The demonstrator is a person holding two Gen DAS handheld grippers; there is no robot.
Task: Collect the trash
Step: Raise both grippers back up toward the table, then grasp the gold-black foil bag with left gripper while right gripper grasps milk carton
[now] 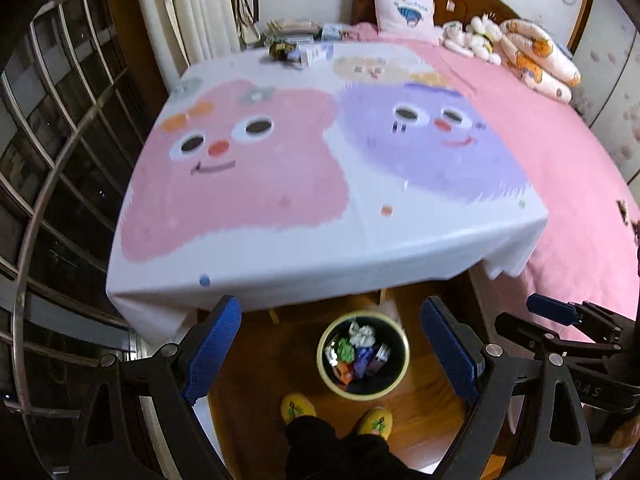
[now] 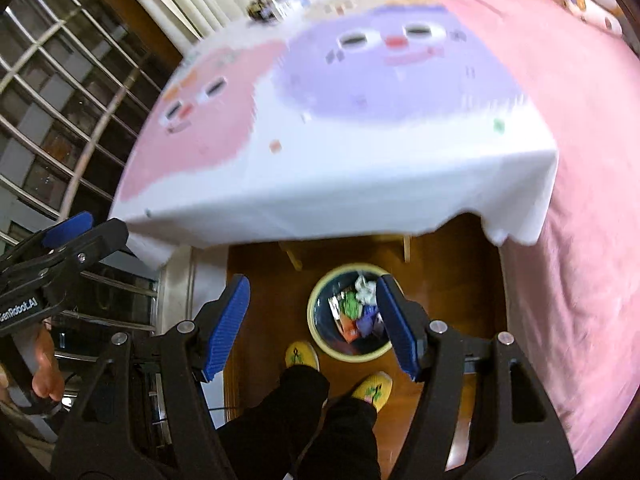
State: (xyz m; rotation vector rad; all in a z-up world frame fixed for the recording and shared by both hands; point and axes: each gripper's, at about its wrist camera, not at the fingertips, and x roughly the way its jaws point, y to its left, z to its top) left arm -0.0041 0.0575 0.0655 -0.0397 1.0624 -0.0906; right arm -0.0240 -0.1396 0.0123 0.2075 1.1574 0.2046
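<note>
While the trash [image 1: 358, 354] lies in a heap inside the round bin [image 1: 404, 356] on the wooden floor [image 1: 256, 384], both grippers hang high above it and hold nothing. The heap is crumpled paper and bright wrappers, and it sits near the top of the bin. The bin stands just in front of the person's yellow slippers [image 1: 298, 408] and partly under the edge of the desk [image 1: 280, 264].

The left hand-held gripper [image 1: 330, 352] has its blue pads spread wide with only air between them. The right hand-held gripper [image 2: 312, 324] is spread wide too, and empty.

The desk top, under its cloth with the pink and purple faces, looks bare in the middle. A few small things [image 1: 298, 54] sit at the far edge, but they are too blurry to tell if they are trash.

What could go wrong? A slipper could bump the bin and tip it, because the feet are so close. A light wrapper could slide off the full heap if more is dropped from this high up. A reach to the far edge could drag the loose cloth. The two grippers are near each other and could knock together.
</note>
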